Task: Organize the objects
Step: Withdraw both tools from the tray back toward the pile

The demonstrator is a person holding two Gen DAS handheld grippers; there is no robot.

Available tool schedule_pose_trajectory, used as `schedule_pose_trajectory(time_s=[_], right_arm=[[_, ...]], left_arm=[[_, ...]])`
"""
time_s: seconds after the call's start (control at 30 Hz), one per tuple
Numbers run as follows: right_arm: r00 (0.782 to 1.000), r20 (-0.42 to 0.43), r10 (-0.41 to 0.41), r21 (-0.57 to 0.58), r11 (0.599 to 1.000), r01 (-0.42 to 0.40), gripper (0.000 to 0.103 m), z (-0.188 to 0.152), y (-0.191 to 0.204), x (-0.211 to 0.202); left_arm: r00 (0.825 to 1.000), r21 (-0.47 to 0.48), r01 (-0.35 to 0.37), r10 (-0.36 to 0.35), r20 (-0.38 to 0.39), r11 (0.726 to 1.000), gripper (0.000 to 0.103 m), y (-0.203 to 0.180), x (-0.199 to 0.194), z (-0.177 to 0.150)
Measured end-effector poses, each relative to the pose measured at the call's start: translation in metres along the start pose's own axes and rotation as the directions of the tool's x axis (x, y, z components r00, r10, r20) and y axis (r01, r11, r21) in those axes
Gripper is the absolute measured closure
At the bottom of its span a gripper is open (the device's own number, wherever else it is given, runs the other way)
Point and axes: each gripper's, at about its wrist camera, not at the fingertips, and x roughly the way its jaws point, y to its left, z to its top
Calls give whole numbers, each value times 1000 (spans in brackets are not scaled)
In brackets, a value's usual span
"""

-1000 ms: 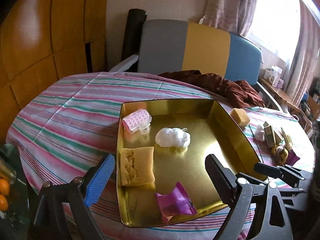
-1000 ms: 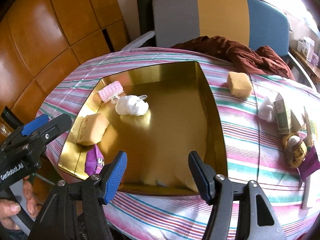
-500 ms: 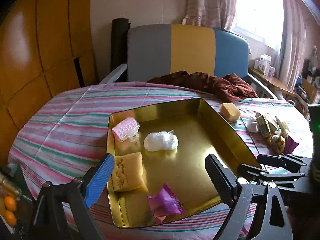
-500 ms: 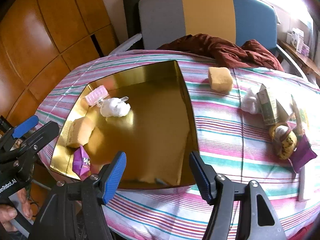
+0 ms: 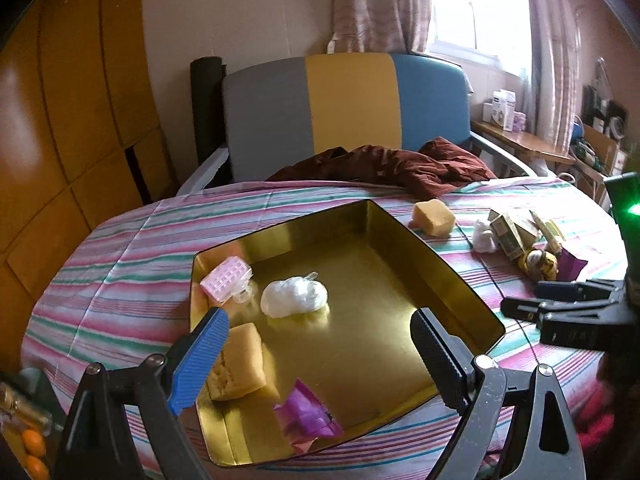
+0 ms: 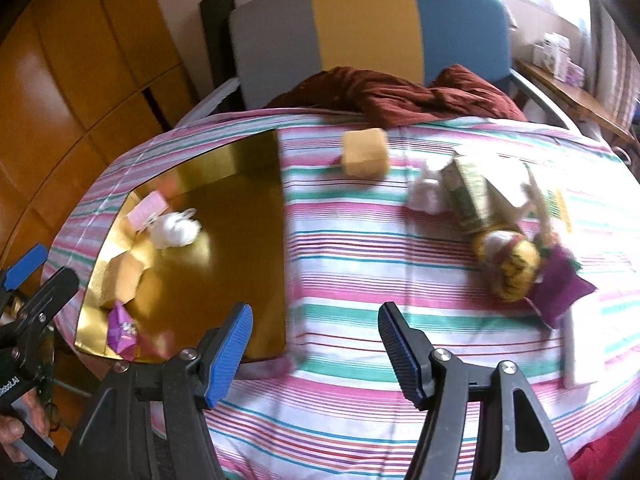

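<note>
A gold tray (image 5: 464,288) (image 6: 264,148) on the striped tablecloth holds a pink box (image 5: 226,280), a white wad (image 5: 294,298), a yellow sponge (image 5: 238,362) and a purple packet (image 5: 306,414). My left gripper (image 5: 316,354) hangs open over the tray's near side, nothing between its fingers. My right gripper (image 6: 314,348) is open and empty above bare cloth just right of the tray. On the cloth lie a second yellow sponge (image 6: 364,152), a white wad (image 6: 426,194), a small carton (image 6: 476,196), a yellow patterned ball (image 6: 506,266) and a purple packet (image 6: 562,286).
A maroon cloth (image 6: 400,94) is heaped at the table's far edge before a grey, yellow and blue chair (image 5: 348,104). A white box (image 6: 580,344) lies at the right edge. Wooden panelling (image 5: 68,120) stands at the left. The other gripper (image 5: 576,314) shows at the right.
Both views have slid rightwards across the table. My right gripper has left the tray's near edge and now hangs over the cloth beside it. My left gripper has rolled and drawn back a little.
</note>
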Motion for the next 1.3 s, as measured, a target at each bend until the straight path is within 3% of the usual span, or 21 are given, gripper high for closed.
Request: schedule_pose_trajectory(time_s=[0.27, 0.57, 0.87, 1.03, 1.1, 1.3], right_arm=[[998, -4, -68, 106, 992, 68, 37, 5, -54, -15], [990, -25, -137, 286, 948, 138, 37, 8, -132, -37], [969, -125, -214, 379, 892, 246, 37, 0, -194, -41], [961, -175, -217, 409, 871, 271, 36, -3, -215, -36], [955, -208, -212, 418, 863, 283, 32, -4, -222, -32], [933, -299, -200, 379, 872, 308, 24, -2, -235, -19]], left_arm=[[1000, 55, 25, -25, 2, 998, 10, -20, 2, 5], [997, 116, 73, -73, -4, 991, 10, -50, 8, 11], [992, 175, 124, -124, -13, 977, 10, -77, 17, 19], [987, 200, 159, -157, -25, 967, 10, -94, 24, 24], [983, 206, 181, -179, -28, 962, 10, -101, 26, 26], [974, 212, 226, -221, -47, 951, 10, -120, 33, 32]])
